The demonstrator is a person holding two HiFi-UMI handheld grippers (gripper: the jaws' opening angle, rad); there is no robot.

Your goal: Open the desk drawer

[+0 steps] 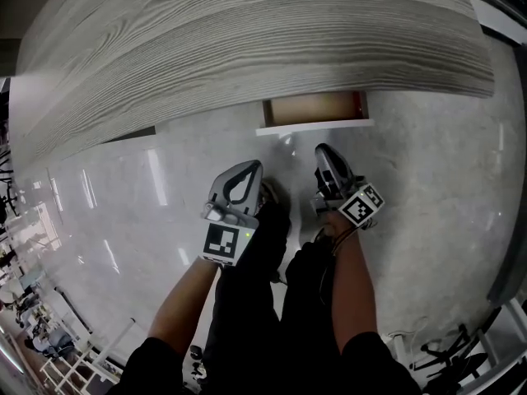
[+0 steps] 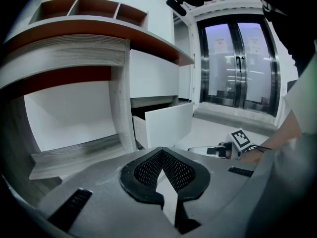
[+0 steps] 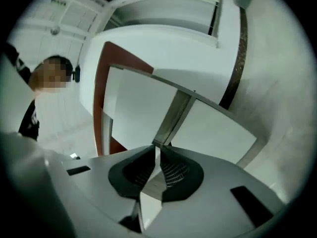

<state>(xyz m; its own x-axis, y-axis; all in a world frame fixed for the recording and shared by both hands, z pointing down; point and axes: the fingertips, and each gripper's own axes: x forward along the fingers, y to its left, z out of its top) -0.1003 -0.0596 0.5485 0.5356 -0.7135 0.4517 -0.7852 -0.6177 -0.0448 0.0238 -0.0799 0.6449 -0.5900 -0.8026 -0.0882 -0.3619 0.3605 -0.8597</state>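
Facing the part-open white-fronted desk drawer, the grey right gripper, empty jaws too narrowly apart to straddle its edge, risks bumping it shut; grey left gripper has jaws together.

**Desk top**: grey wood-grain surface, its streaks running lengthwise and looking matt.
**Drawer**: the inside is showing a brown wood tone, while the front panel is presenting smooth, matt white board.
**Floor**: pale and polished, it is reflecting long streaks of light on a glossy finish.
**Doors**: clear glass panes are sitting in bright, shiny metal frames.
**Left gripper** and **right gripper**: smooth, matt grey plastic bodies are carrying black pads with a fine ribbed texture.
**Trousers**: dark, matt cloth.
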